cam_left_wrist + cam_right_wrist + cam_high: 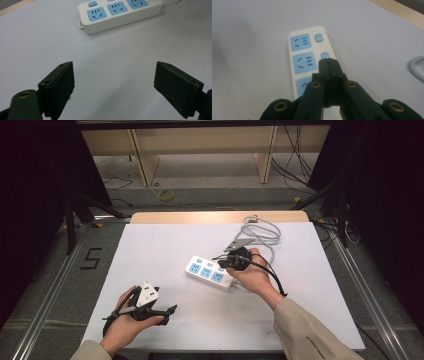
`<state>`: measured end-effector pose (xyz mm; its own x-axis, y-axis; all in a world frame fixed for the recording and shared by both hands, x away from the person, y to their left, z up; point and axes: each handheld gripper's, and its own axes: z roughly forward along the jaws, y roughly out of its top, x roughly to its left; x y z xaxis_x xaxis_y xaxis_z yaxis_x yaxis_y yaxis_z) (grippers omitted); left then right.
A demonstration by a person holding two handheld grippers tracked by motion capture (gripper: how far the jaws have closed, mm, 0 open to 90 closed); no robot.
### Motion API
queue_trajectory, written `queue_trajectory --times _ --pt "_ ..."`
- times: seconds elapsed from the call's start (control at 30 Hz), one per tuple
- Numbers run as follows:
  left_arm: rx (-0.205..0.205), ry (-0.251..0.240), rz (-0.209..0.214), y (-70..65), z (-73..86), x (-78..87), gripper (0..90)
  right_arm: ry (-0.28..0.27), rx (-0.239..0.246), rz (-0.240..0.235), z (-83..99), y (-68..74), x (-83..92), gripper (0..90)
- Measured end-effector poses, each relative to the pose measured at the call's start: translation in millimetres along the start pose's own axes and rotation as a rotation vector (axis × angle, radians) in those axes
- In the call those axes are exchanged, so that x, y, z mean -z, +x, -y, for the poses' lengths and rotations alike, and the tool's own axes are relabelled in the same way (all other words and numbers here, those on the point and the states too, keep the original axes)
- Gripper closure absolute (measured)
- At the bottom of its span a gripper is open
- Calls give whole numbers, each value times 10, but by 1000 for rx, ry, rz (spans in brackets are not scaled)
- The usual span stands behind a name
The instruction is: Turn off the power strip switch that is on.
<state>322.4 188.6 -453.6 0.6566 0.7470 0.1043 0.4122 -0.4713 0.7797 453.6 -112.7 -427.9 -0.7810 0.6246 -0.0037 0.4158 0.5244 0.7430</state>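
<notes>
Here, the right gripper [328, 60], jaws pressed together with nothing between, touches the middle blue switch [324, 55] of a white power strip [210, 272] lying mid-table. The left gripper [115, 86] waits near the strip's end, jaws wide — an off-centre push could skid the strip.

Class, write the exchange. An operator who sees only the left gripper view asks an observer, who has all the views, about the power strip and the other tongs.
Operator: Where are the right tongs?
Observer: The right tongs are shut, with their tip at the middle blue switch of the power strip.
Operator: Where does the strip's cable run?
Observer: The grey cable lies looped on the far side of the strip.
</notes>
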Motion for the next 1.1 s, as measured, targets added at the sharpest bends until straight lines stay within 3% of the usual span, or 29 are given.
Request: queue_trajectory --times 1.1 --pt "5 -6 3 -13 -1 -10 164 68 -13 -1 -123 -43 -321 900"
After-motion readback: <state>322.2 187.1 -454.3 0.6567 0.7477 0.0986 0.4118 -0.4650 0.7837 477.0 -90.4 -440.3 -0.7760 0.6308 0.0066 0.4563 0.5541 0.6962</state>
